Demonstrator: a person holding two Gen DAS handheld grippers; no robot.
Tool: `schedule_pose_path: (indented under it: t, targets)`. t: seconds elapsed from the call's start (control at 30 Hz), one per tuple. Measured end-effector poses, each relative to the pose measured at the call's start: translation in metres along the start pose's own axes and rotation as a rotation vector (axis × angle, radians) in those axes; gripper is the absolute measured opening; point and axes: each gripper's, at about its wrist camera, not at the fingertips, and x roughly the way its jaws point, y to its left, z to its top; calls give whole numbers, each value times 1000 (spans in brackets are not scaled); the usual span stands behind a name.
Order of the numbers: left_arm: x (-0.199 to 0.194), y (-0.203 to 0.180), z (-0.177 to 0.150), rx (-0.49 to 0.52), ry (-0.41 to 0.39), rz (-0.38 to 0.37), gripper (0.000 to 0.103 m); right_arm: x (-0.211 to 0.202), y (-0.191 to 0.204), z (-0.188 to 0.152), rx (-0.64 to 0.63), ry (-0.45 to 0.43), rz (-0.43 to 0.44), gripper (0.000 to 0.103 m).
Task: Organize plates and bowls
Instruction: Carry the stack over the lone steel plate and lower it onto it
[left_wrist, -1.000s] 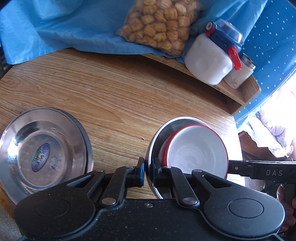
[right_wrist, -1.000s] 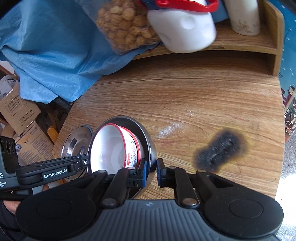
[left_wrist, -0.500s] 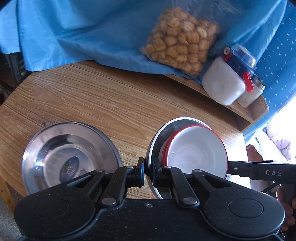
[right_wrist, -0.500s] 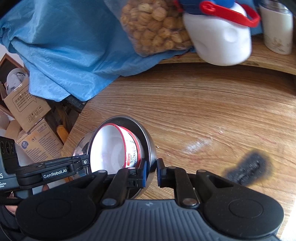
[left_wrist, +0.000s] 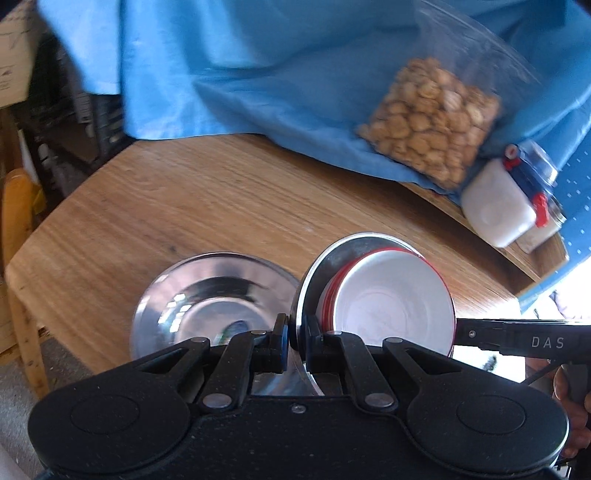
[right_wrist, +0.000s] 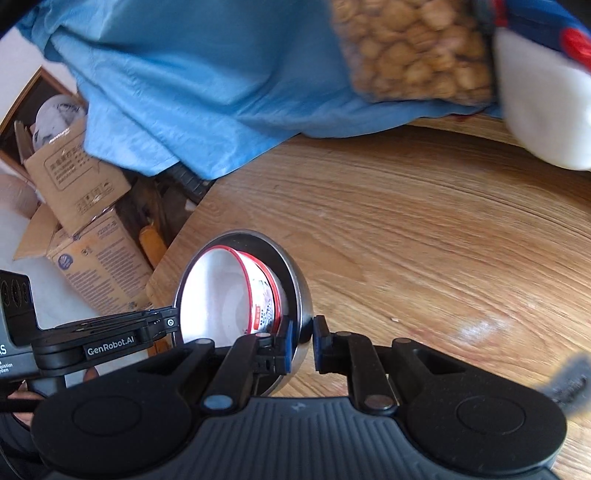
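Observation:
A steel bowl (left_wrist: 319, 273) with a white, red-rimmed bowl (left_wrist: 391, 314) nested in it hangs tilted above the wooden table (left_wrist: 221, 206). My left gripper (left_wrist: 297, 339) is shut on its left rim. The right gripper (right_wrist: 301, 347) is shut on the opposite rim, where the steel bowl (right_wrist: 297, 284) and white bowl (right_wrist: 214, 295) also show. Each gripper's arm appears in the other's view. A second steel dish (left_wrist: 207, 302) lies flat on the table, just left of the held bowl and partly behind my left fingers.
Blue cloth (left_wrist: 280, 74) drapes the table's far side, with a bag of snacks (left_wrist: 432, 122) on it. A white jar with a blue lid (left_wrist: 498, 206) stands on a raised wooden shelf. Cardboard boxes (right_wrist: 81, 192) sit beyond the table's left edge. A dark scorch mark (right_wrist: 569, 376) is at right.
Both grippers have carried the nested bowls leftward across the table. The flat steel dish, earlier well to the left, now lies right beside the held bowl. The grips are unchanged.

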Motion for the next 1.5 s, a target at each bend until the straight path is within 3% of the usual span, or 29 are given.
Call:
schedule_pose_path:
  t: [0.6,1.5]
  targets:
    - [1,68,13,-98,34,91,6,67,42,20,-63,115,29,14]
    - [14,77,18,-164,48,129,6,92,44,26,-55,178,28,14]
